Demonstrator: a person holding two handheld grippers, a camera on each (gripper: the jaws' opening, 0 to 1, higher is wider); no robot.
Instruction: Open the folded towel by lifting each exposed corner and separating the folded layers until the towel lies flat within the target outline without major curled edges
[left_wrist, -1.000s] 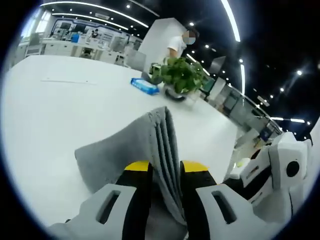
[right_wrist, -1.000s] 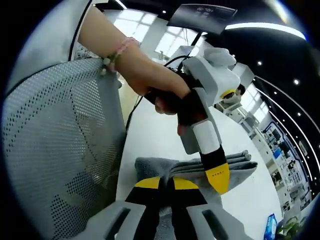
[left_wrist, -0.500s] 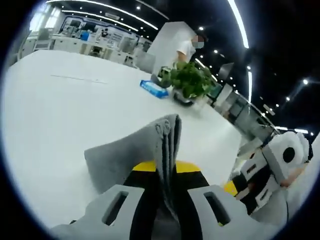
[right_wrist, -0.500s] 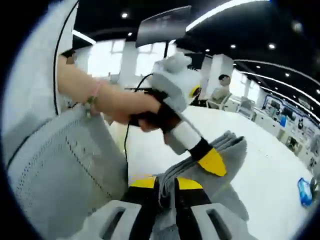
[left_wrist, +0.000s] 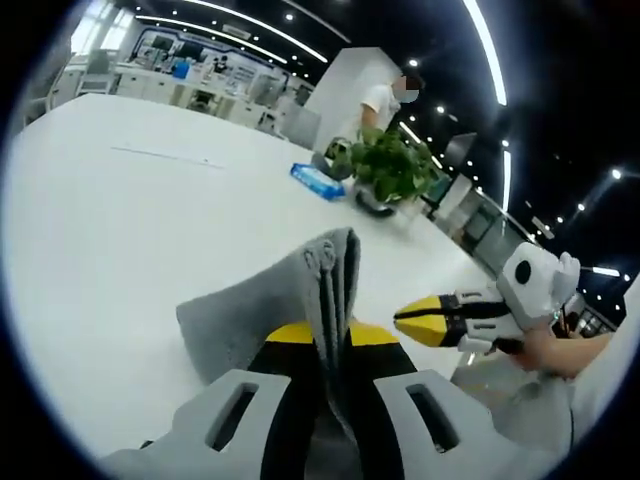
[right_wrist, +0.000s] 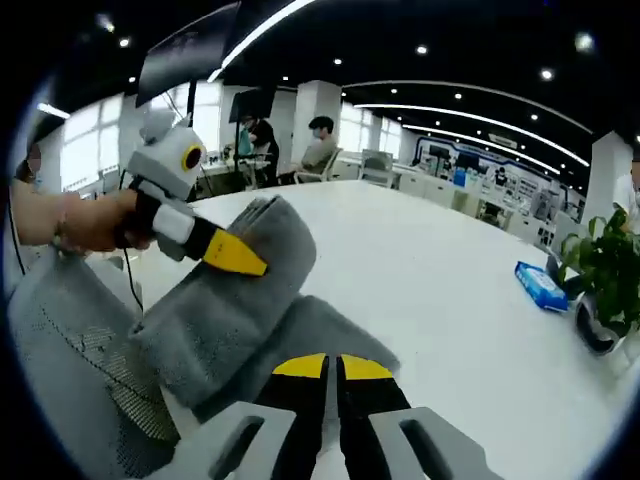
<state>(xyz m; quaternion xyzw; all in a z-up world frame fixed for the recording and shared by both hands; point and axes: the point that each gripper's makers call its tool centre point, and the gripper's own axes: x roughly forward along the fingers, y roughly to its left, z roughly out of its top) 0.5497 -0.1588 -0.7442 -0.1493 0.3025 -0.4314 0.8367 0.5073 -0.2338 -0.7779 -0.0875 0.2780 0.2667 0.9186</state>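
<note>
With the folded grey towel (left_wrist: 300, 300) lifted off the white table (left_wrist: 120, 220) and clamped between the left gripper (left_wrist: 332, 335) jaws, the empty right gripper (right_wrist: 333, 368), jaws together, likely needs to part and take a free corner.

Ahead and left of the left tool (left_wrist: 331, 345) the white tabletop (left_wrist: 120, 220) lies open. Far ahead, a blue pack (left_wrist: 317, 181) and a plant (left_wrist: 385, 172) stand near its far edge. The towel (left_wrist: 290, 300) rises between its jaws; the right tool (left_wrist: 415, 318) points in just beside it.
</note>
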